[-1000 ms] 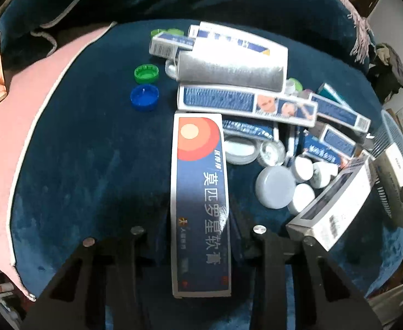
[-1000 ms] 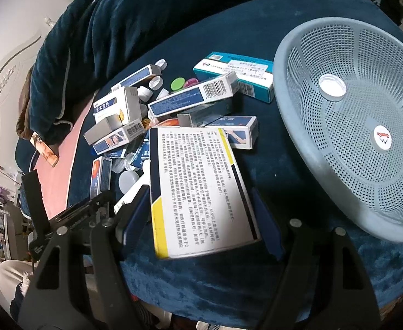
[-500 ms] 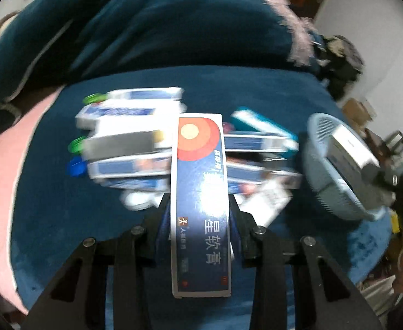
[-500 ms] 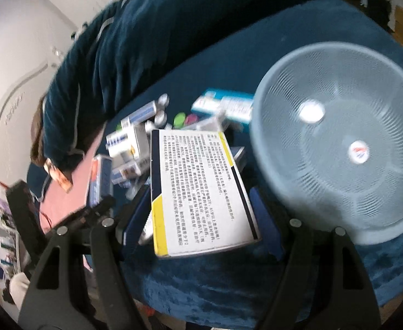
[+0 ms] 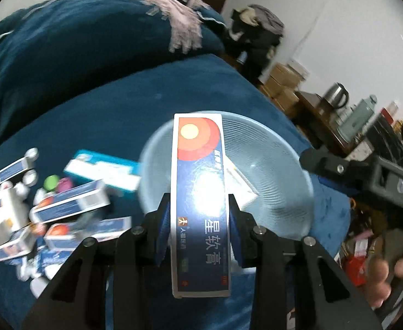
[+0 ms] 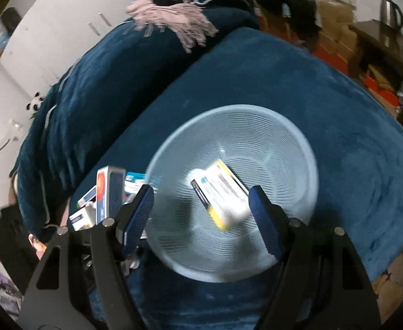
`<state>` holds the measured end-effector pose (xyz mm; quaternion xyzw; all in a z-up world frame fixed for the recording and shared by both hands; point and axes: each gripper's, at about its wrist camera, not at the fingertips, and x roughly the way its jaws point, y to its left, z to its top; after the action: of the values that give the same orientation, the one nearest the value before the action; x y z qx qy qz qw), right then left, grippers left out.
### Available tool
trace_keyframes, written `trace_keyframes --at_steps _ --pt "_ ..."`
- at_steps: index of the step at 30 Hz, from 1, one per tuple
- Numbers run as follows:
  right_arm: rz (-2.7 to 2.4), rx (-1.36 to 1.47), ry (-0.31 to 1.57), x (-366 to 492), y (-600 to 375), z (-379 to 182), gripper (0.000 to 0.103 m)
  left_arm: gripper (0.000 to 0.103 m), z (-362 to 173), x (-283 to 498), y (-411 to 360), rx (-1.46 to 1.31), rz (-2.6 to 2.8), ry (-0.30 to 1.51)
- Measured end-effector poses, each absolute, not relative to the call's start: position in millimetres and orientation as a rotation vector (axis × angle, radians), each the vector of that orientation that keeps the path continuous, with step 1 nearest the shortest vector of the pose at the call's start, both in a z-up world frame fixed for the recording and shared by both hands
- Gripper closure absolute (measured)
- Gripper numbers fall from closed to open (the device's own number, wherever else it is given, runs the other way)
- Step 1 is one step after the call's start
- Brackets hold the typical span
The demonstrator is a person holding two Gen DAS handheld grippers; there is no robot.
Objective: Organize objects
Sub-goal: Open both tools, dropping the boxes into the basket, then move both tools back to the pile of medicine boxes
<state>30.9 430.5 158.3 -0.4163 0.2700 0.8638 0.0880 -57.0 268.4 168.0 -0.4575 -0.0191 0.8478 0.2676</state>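
Note:
My left gripper (image 5: 200, 211) is shut on a long blue box with a red-orange disc (image 5: 198, 181), held lengthwise above the near rim of a pale grey mesh basket (image 5: 278, 165). The same blue box (image 6: 109, 189) shows at the left of the right wrist view. My right gripper (image 6: 200, 195) stands open above the basket (image 6: 278, 143). A white box with yellow edges (image 6: 223, 195) lies tilted inside the basket, well below the pads and blurred. Behind the blue box a corner of it (image 5: 240, 181) shows in the left wrist view.
A pile of medicine boxes (image 5: 72, 203) and bottle caps (image 5: 51, 183) lies left of the basket on the blue blanket (image 6: 339, 104). A folded quilt with a pink fringed scarf (image 6: 174, 8) is behind. A hand (image 5: 388, 272), cardboard boxes and a kettle (image 5: 336, 95) are past the right edge.
Both grippers swung right and rose from the pile to above the basket. The right gripper let go of the white-yellow box, which is now in the basket. The left still grips the blue box.

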Motion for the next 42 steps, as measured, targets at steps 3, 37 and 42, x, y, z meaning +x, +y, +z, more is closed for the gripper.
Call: trace_keyframes --at_steps 3,37,42 --pt "2.533 -1.209 0.818 38.1 438.0 155.9 0.030 0.052 152.3 -66.9 290.2 -1.283 2.240 -0.031" --pt "2.640 -1.497 0.522 -21.0 296.0 153.0 0.000 0.001 148.1 -29.4 76.8 -1.348 2.683 -0.123" --pt "2.691 -1.597 0.422 -40.6 245.6 148.5 0.000 0.001 128.9 -28.0 24.3 -1.446 2.710 -0.214"
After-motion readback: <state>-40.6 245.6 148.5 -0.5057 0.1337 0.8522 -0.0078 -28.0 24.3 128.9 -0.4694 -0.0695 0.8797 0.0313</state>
